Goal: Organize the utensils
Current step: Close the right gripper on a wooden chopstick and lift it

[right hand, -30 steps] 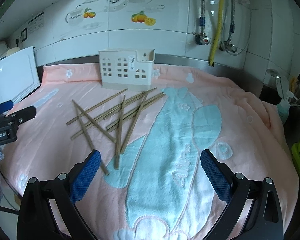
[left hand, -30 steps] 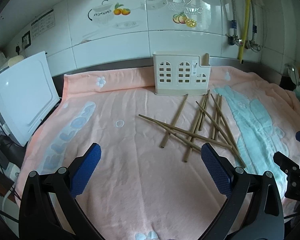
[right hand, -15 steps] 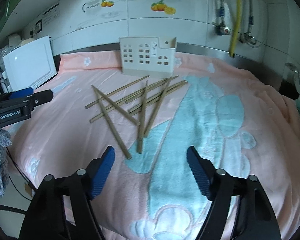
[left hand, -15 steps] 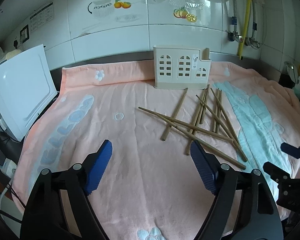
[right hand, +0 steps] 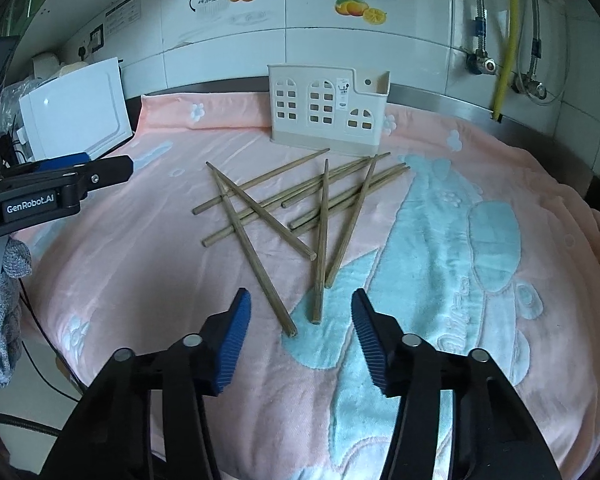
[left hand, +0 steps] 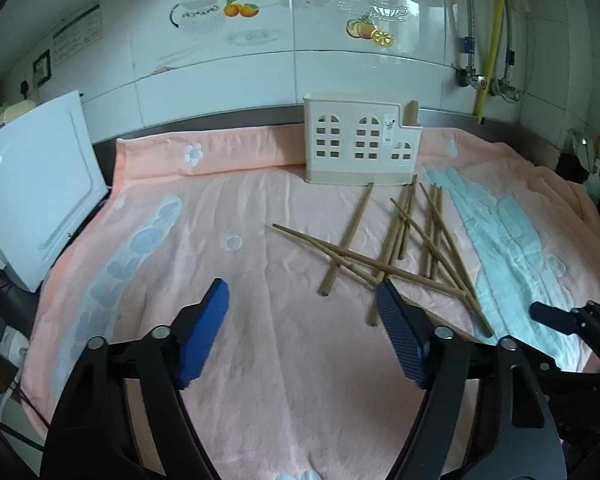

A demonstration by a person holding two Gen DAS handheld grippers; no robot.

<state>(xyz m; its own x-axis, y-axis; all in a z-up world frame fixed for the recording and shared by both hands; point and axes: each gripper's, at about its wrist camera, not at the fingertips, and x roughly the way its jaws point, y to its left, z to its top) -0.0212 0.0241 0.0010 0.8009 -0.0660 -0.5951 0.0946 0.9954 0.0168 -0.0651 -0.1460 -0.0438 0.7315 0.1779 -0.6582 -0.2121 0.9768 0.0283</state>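
Observation:
Several wooden chopsticks (left hand: 400, 240) (right hand: 300, 208) lie crossed on a pink towel (left hand: 220, 240), in front of a cream utensil holder (left hand: 360, 148) (right hand: 324, 108) with window cut-outs. My left gripper (left hand: 300, 300) hovers over bare towel left of the pile. Its jaws are closing and nothing is between them. My right gripper (right hand: 300, 304) hovers over the near ends of two chopsticks. These ends show between its closing jaws, but the pads do not touch them. The holder's inside is hidden.
A white appliance (left hand: 32, 192) (right hand: 76, 108) stands at the towel's left edge. Metal pipes and a yellow hose (left hand: 488, 40) run down the tiled wall at the back right. A grey cloth (right hand: 4, 320) hangs at the left.
Both grippers' jaws have narrowed, the right more than the left. The right gripper has come forward and down to the near chopstick ends. The left has barely moved.

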